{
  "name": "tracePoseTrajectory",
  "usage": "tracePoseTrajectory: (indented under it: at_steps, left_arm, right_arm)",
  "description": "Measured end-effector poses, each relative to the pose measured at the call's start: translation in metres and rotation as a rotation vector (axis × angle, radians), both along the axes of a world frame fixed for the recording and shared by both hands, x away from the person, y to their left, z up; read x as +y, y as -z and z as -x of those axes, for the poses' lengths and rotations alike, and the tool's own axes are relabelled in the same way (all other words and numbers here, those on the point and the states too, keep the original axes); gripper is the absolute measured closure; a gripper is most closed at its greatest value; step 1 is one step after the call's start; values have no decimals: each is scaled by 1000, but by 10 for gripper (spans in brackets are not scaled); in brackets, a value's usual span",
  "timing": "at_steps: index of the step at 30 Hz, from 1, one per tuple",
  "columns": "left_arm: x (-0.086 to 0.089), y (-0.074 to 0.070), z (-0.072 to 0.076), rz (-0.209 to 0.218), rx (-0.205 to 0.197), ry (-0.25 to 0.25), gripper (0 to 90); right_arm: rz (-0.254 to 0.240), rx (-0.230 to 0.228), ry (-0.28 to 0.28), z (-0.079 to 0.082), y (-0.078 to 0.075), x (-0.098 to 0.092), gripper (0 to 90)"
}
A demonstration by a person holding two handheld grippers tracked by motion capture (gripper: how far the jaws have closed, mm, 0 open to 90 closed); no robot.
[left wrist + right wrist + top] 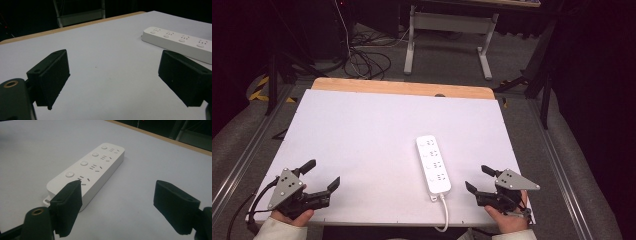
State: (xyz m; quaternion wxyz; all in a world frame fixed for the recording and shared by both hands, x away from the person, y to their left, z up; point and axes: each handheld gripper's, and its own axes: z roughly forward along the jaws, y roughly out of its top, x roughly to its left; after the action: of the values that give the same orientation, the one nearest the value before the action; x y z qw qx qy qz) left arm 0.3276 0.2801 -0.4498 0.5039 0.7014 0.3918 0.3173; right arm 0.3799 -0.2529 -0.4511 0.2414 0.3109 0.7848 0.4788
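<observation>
White power strip (pixel 433 164) lying flat on the white table top (pixel 362 135), flanked by two hand-held grippers with their jaws apart.

In the high view the power strip sits right of centre in the lower half of the frame, its long axis running up and down the picture, its four socket groups and four round buttons facing up, and its white cable (pixel 444 212) trailing off the near table edge at the bottom. The right gripper (pixel 477 180) rests at the lower right, just beside the strip's cable end, jaws spread and empty. The left gripper (pixel 322 175) rests at the lower left, well apart from the strip, jaws likewise spread wide with only bare table between them. Beyond the table's wooden far edge (pixel 402 88), at the top of the frame, stand a grey desk frame (pixel 452 30) and loose floor cables (pixel 367 62).
</observation>
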Motion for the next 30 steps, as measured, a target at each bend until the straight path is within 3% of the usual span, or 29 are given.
tracePoseTrajectory:
  at_steps: [4,9,17,30]
  left_arm:
    - [-1,0,1,-12,-10,-6,108]
    - [-4,1,0,-51,11,-11,111]
    - [-2,0,0,-27,10,-13,111]
    - [-2,-1,2,-44,-10,-16,111]
  right_arm:
    - [12,-13,-8,1,-1,1,236]
    - [25,-11,-13,1,0,2,235]
    - [25,-13,-11,1,0,2,235]
    - [25,-20,-8,1,-1,1,236]
